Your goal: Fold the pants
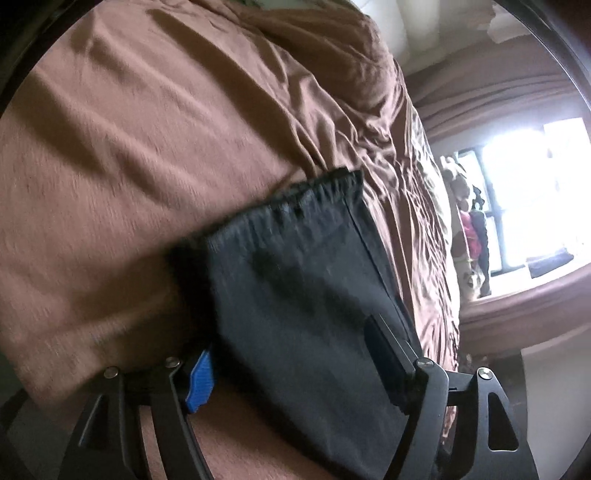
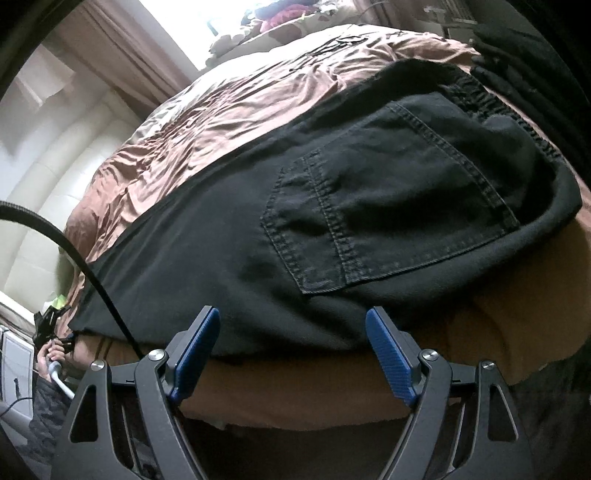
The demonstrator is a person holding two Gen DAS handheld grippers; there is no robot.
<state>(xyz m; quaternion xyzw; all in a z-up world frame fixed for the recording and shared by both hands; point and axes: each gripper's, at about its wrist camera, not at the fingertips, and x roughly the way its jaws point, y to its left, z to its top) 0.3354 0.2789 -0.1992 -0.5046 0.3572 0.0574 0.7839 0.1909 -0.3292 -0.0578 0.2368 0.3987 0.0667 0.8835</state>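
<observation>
Black pants [image 2: 332,229] lie on a brown bedspread [image 2: 229,99], back pocket up, elastic waistband at the far right. My right gripper [image 2: 293,347] is open, its blue pads just short of the pants' near edge. In the left wrist view a black pant leg [image 1: 306,295] with a gathered cuff at its far end lies between the wide-open fingers of my left gripper [image 1: 291,354]. The fingers stand on either side of the cloth and do not pinch it. This view is blurred.
The bedspread [image 1: 147,147] covers a bed with a white padded headboard [image 2: 55,184]. A bright window [image 1: 535,192] and curtains stand beyond the bed. A black cable [image 2: 92,273] crosses the right wrist view at left. Clutter lies at the bed's far side [image 2: 280,18].
</observation>
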